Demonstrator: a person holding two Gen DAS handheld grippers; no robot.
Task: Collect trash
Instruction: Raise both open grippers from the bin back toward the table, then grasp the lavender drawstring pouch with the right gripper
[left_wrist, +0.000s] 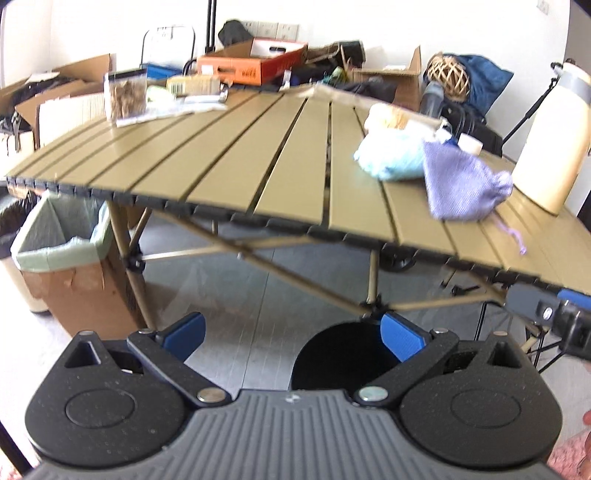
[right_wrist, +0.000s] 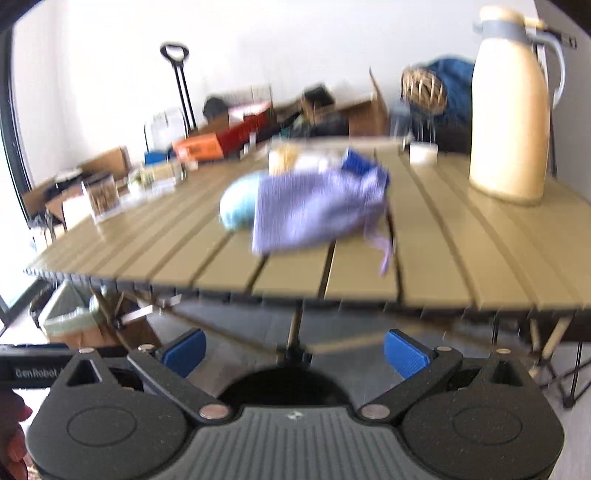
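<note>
Left gripper (left_wrist: 291, 338): hanging below the table edge with its blue pads spread wide, gripping nothing; I judge it is being kept low and back so both cameras can be taking in the tabletop before any reach.
Right gripper (right_wrist: 294, 350): also sitting wide open and empty, pointing straight at the pouch, so it is probably lining up for the first pick.
Trash: lying in a loose pile toward the right half of the table (left_wrist: 221, 147), with a pale blue wad (left_wrist: 389, 158) touching a purple pouch (left_wrist: 461, 184) and a tan-topped packet (left_wrist: 391, 116) just behind them; whether the pouch counts as trash is a judgement I am making only from its slumped, crumpled look.
Bin (left_wrist: 62, 240): standing on the floor beside the left table leg, a lined box with its mouth open, likely waiting there so drops from the left side stay short.
Jug (right_wrist: 511, 107): standing upright near the right edge, well apart from the pile, so it is not blocking the approach.
Left view only: showing the bin liner clearly, plus a clear tub (left_wrist: 125, 96) and papers at the far left corner.
Right view only: showing the pouch head-on with its drawstring trailing toward the near edge; both views are blurring, so small scraps are not readable.
</note>
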